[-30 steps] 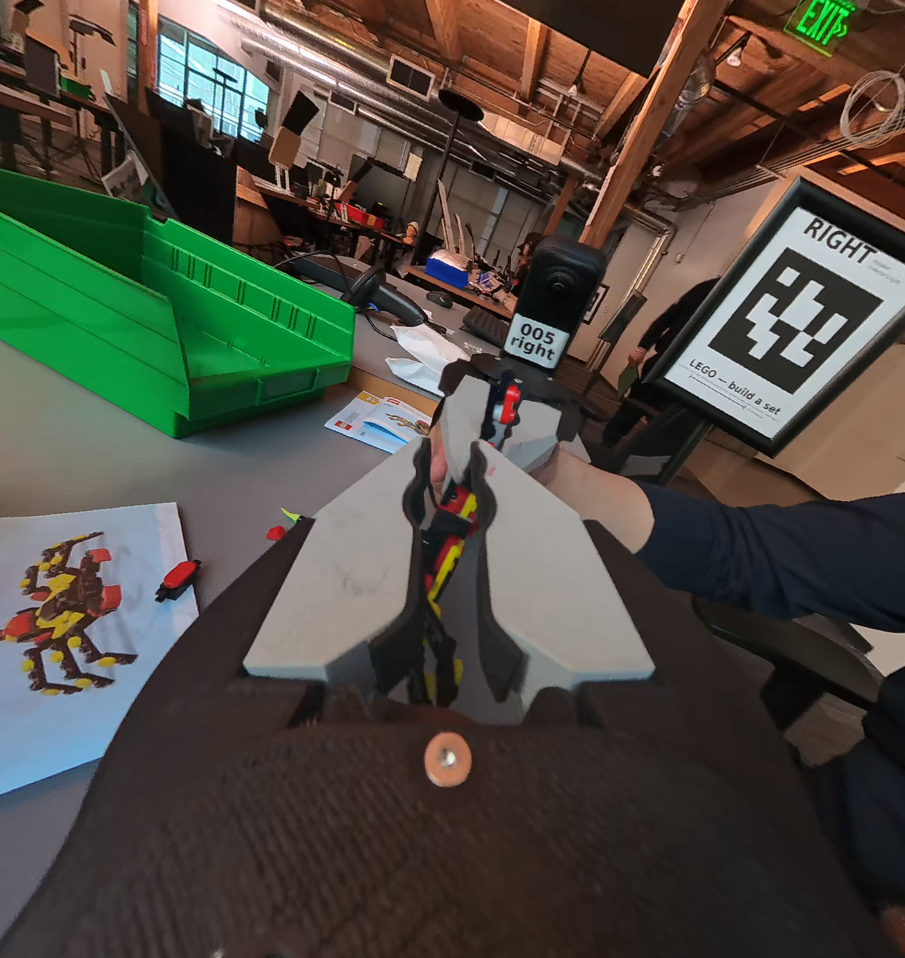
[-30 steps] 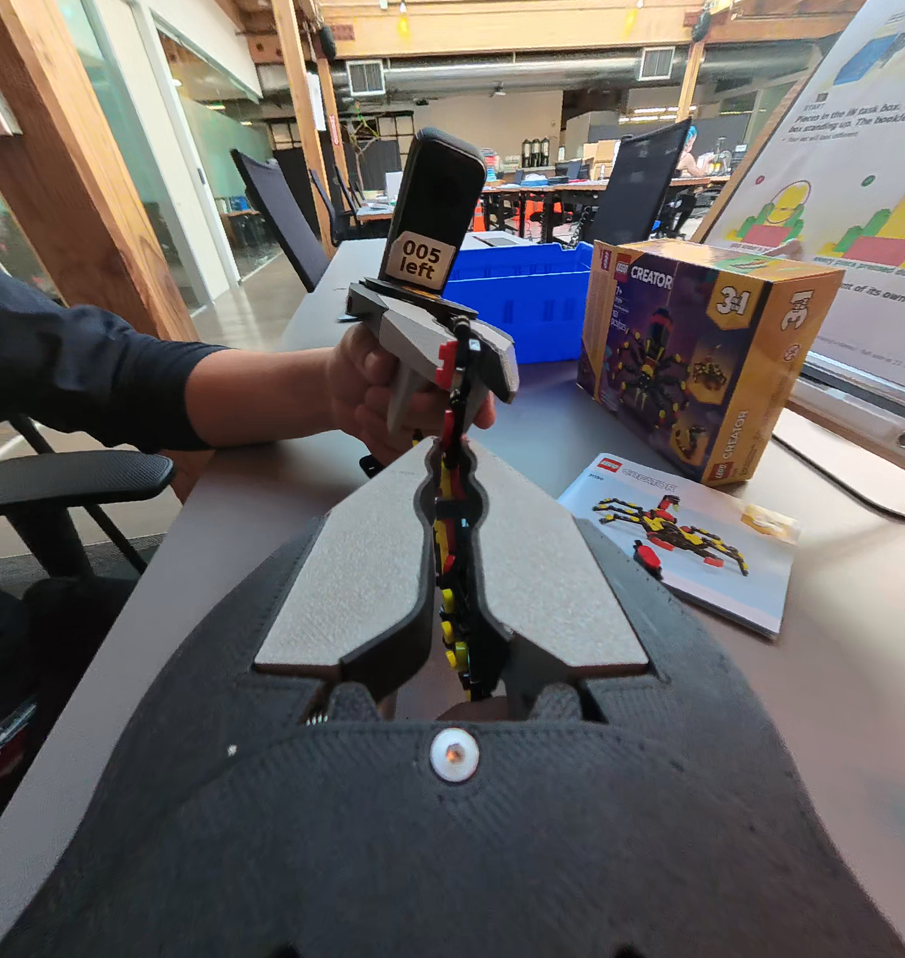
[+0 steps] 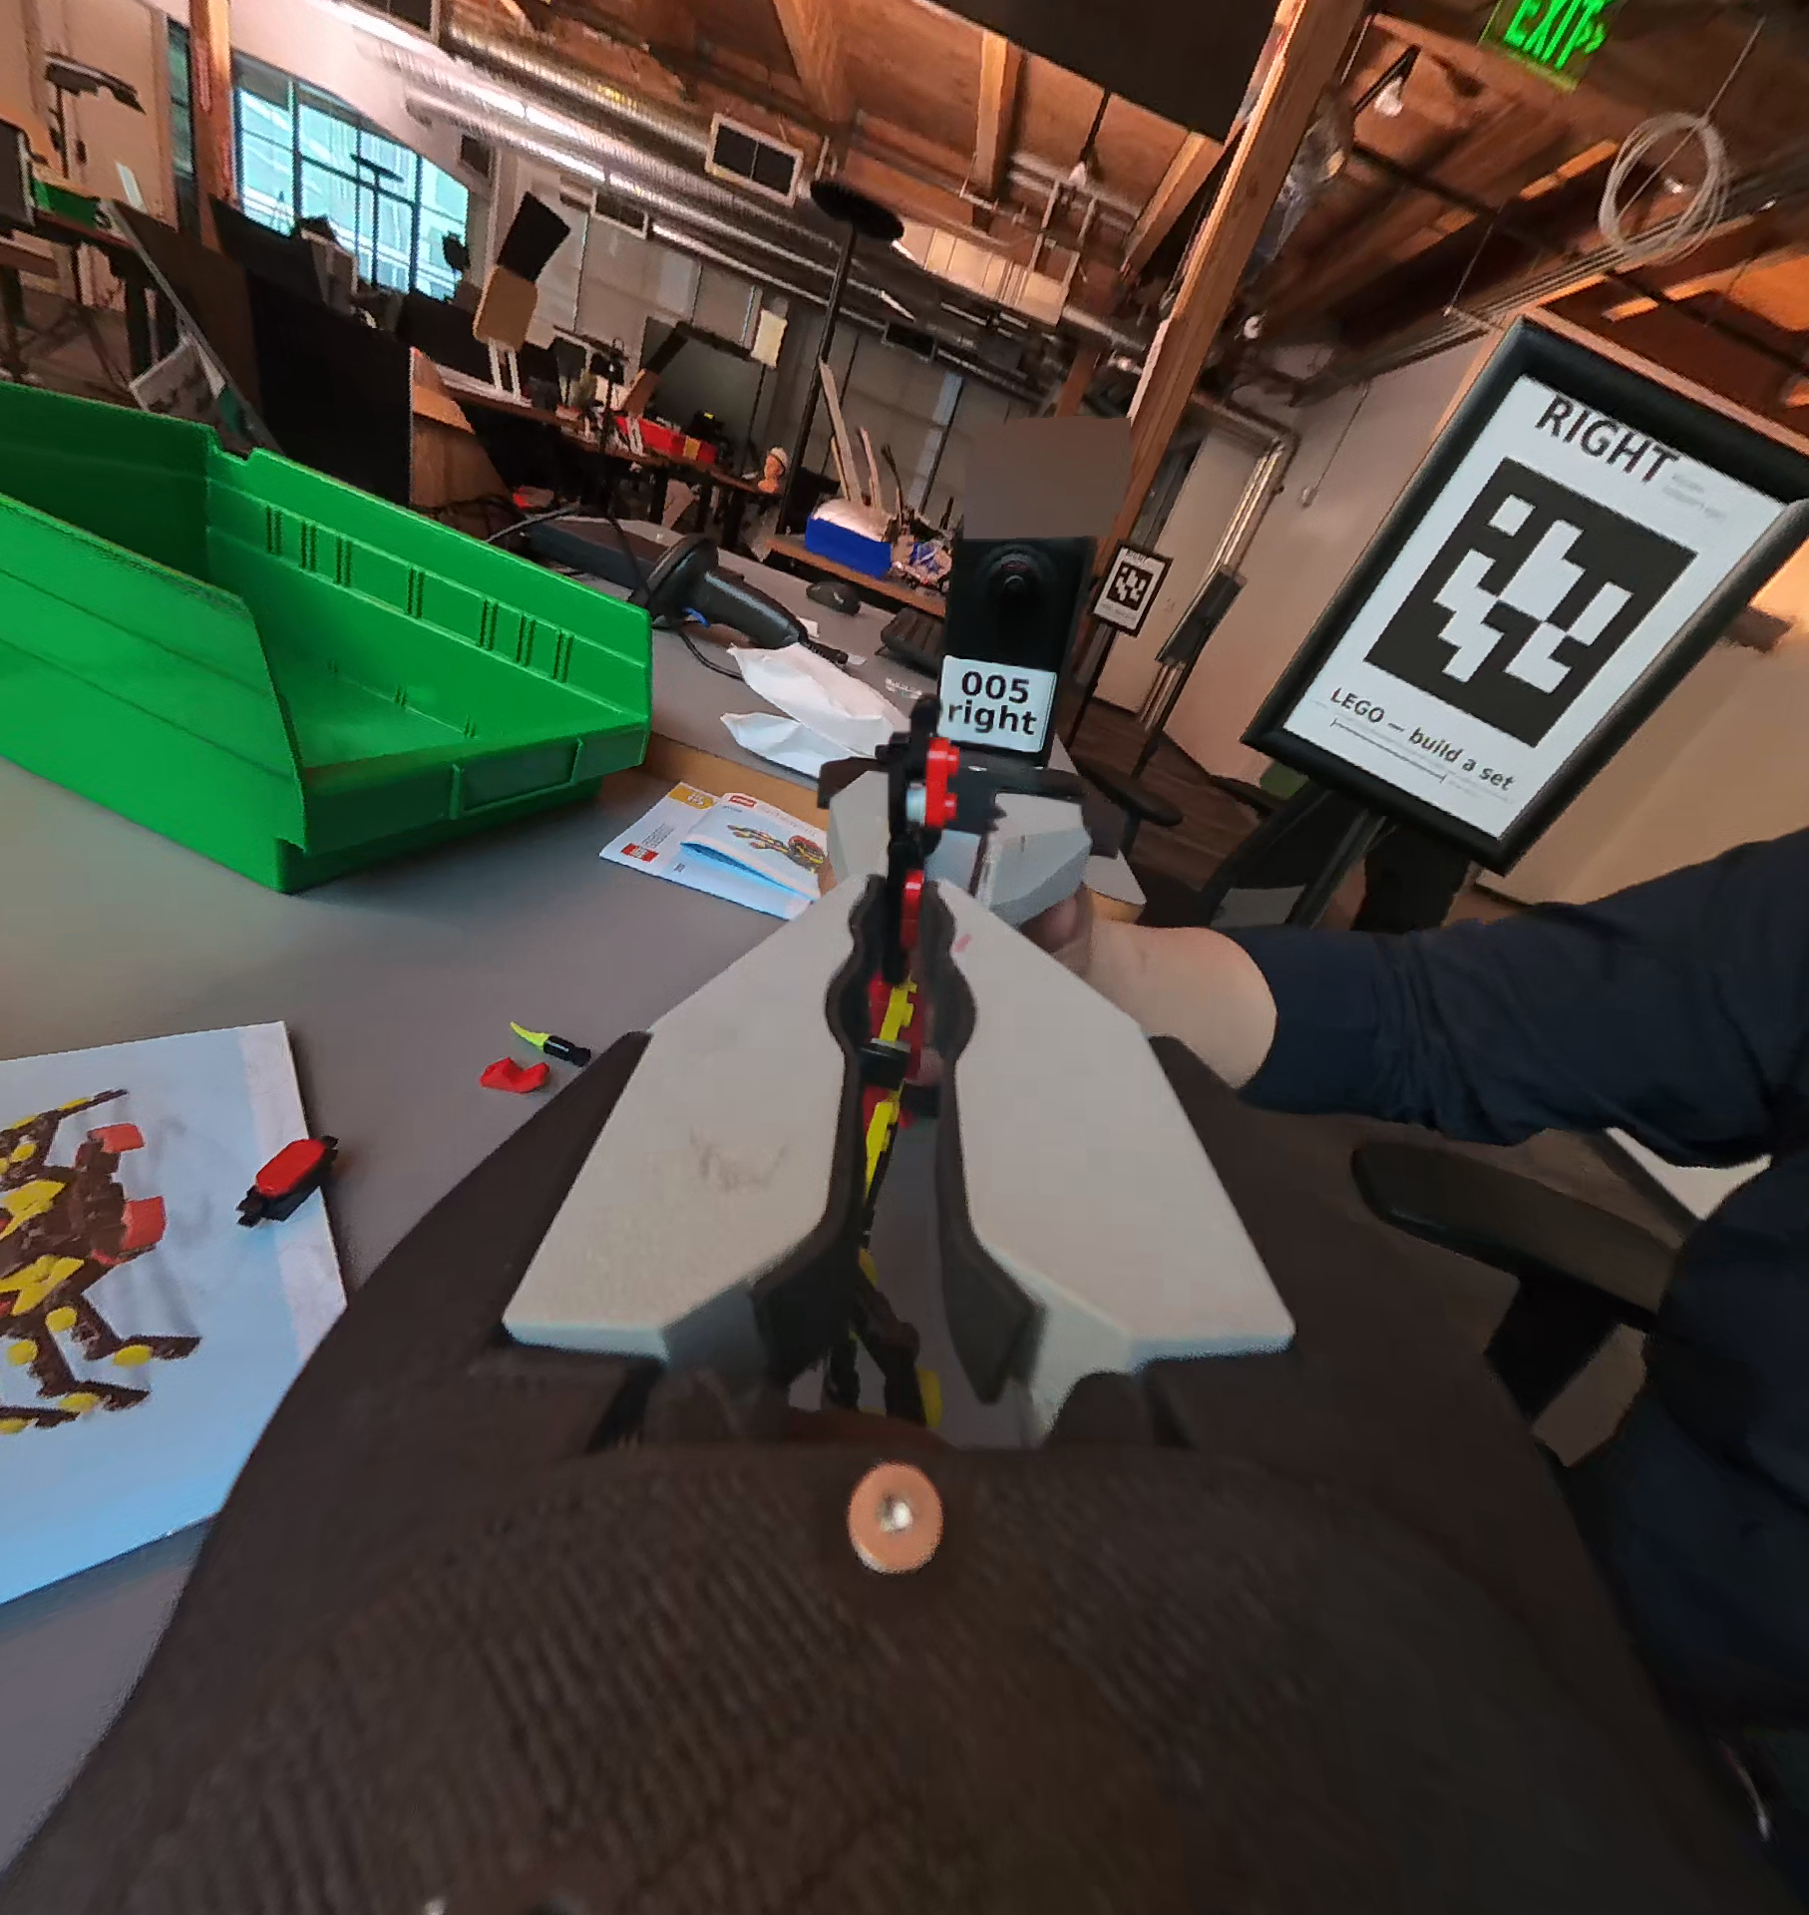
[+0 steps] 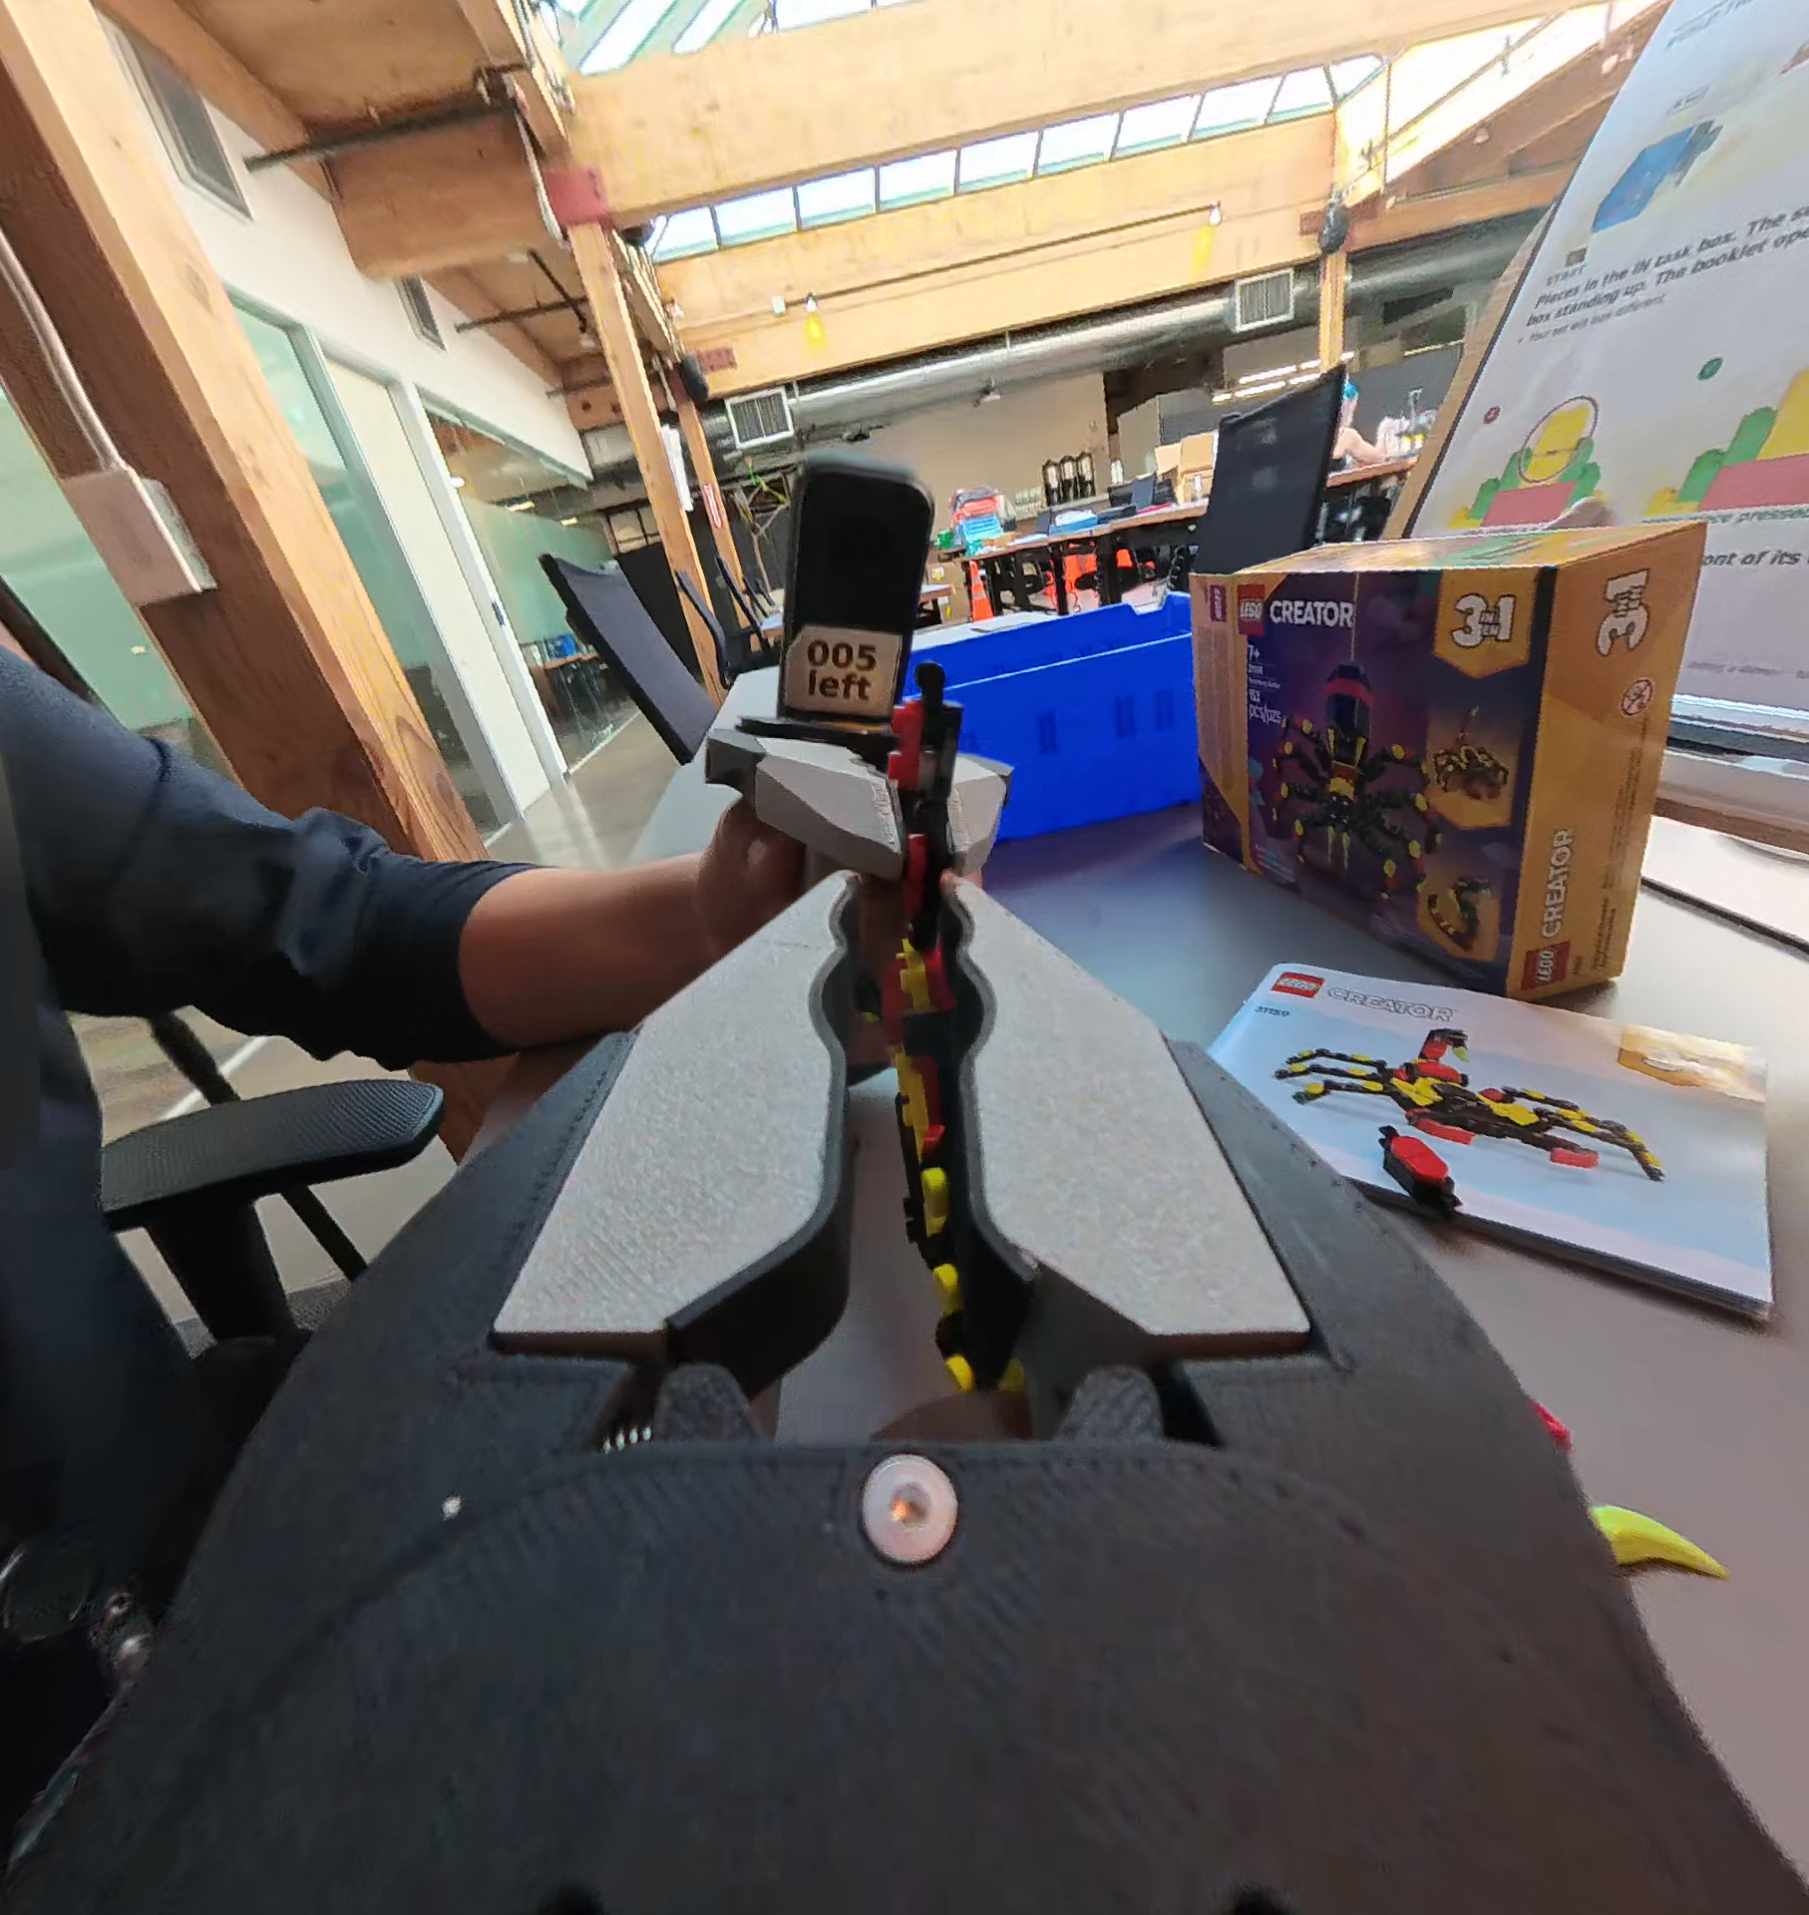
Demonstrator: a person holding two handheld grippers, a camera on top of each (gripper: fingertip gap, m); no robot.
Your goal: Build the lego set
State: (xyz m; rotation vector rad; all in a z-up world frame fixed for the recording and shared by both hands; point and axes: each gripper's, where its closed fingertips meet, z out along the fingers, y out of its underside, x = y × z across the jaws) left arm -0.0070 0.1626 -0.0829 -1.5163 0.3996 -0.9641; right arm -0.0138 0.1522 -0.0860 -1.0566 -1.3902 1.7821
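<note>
Meanwhile both grippers meet on one black, red and yellow brick model (image 3: 895,1036). Left gripper (image 3: 906,912) pinches it nearly closed; right gripper (image 4: 906,902) brackets it, its grip unclear.

Grey table (image 3: 258,933) bears green bin (image 3: 258,674), booklets (image 4: 1522,1140).

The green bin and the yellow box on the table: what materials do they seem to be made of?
The green bin looks like moulded plastic: uniform colour, soft sheen, ribbed slots in its walls. The yellow box looks like printed cardboard: sharp folded edges, flat panels, a slightly glossy printed surface.
</note>
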